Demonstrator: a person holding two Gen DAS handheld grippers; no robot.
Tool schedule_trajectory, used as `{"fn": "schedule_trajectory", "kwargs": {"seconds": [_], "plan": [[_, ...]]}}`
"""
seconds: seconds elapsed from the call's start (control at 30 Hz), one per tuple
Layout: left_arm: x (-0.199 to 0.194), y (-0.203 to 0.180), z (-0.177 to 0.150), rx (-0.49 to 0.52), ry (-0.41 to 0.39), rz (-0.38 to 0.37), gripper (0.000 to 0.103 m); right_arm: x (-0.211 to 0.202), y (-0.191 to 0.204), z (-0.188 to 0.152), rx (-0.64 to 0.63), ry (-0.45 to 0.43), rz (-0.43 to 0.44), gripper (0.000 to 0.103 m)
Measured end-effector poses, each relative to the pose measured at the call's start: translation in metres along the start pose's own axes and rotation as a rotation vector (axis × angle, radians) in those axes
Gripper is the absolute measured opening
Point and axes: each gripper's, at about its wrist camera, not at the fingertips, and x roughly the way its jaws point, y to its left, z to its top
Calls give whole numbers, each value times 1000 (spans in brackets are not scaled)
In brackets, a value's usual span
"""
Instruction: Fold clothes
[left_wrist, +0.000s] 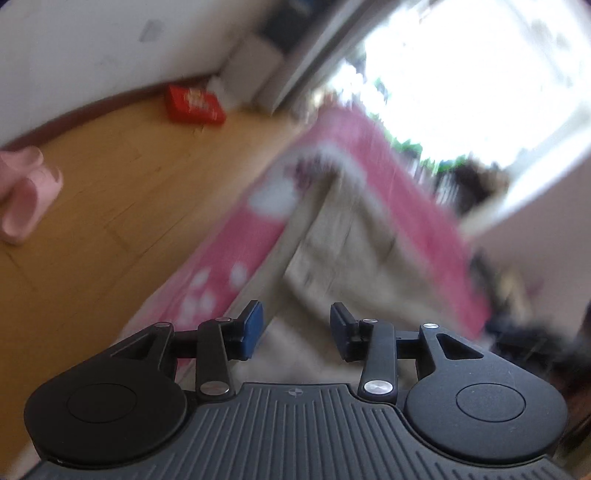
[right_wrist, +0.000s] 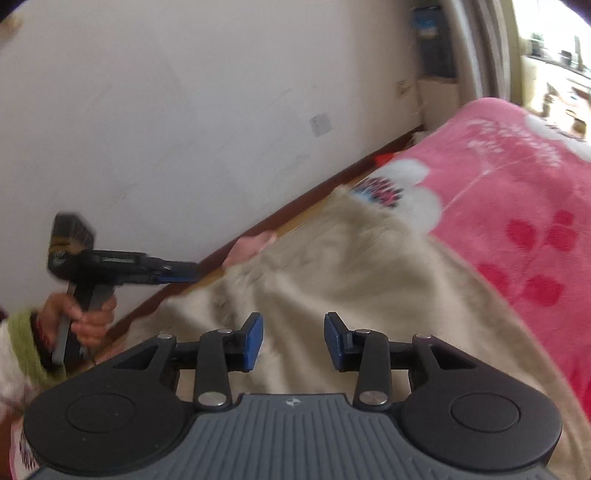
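Observation:
A beige garment lies rumpled on a pink flowered blanket. In the left wrist view my left gripper is open just above the garment's near edge, its blue pads apart and pressing on nothing. The right wrist view shows my right gripper open too, hovering over the same beige garment with nothing pinched. My left gripper appears there at the left, side-on, held by a hand beside the garment's left edge. Both views are blurred.
The pink blanket covers a bed that runs toward a bright window. Wooden floor lies to the left, with a red box near the white wall and pink slippers.

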Motion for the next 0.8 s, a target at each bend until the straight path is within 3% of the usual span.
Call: {"fn": "schedule_trajectory", "kwargs": {"seconds": [0.13,0.37,0.47,0.57,0.63,0.7,0.8], "plan": [[14,-12,-3,156,95,38,42,5,15,-4,-28,14,31,40],[31,-28,0,416,164,55,48,10,21,-7,-22,38,35,41],[31,-31,3,439,181,43,42,7,19,-11,-18,47,22,40],[21,-36,0,475,150,42,24,8,16,-12,-4,53,1,40],[12,-39,-3,488,116,42,6,9,13,-13,10,60,-13,41],[3,-41,-6,488,72,47,5,11,9,-13,26,68,-27,40],[-12,-39,-4,437,-65,84,3,13,4,-14,47,71,-36,41]]}}
